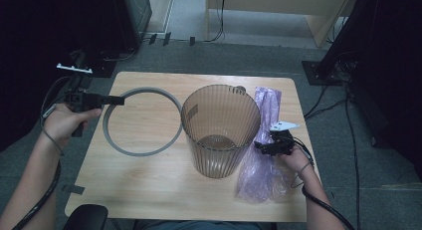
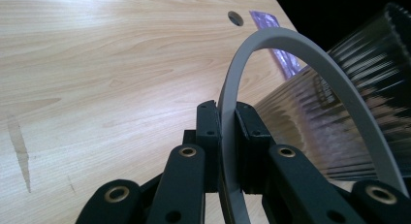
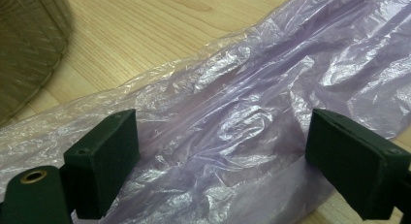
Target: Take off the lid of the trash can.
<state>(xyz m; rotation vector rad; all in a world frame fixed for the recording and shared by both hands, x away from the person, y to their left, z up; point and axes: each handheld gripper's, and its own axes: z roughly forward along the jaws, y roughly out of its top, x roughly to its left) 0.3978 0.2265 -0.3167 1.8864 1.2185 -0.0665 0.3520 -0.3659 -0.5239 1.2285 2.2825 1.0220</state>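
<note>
A grey plastic ring [image 1: 142, 122] lies on the left half of the wooden table [image 1: 149, 185]. My left gripper [image 1: 115, 100] is shut on the ring's upper-left rim; the left gripper view has the ring [image 2: 286, 49] pinched between the two black jaws and arching away. A ribbed, smoky transparent bin [image 1: 220, 129] stands upright mid-table. Right of it lies a crumpled purple plastic bag [image 1: 263, 155]. My right gripper [image 1: 266, 146] hovers just over the bag, open; the bag [image 3: 228, 122] spreads beneath and between its wide-apart jaws.
The bin's ribbed wall [image 2: 339, 112] is close behind the ring. A round hole [image 2: 235, 18] sits near the table's far edge. Grey carpet, cables and dark stands surround the table; a black round object [image 1: 85, 217] sits at the near-left corner.
</note>
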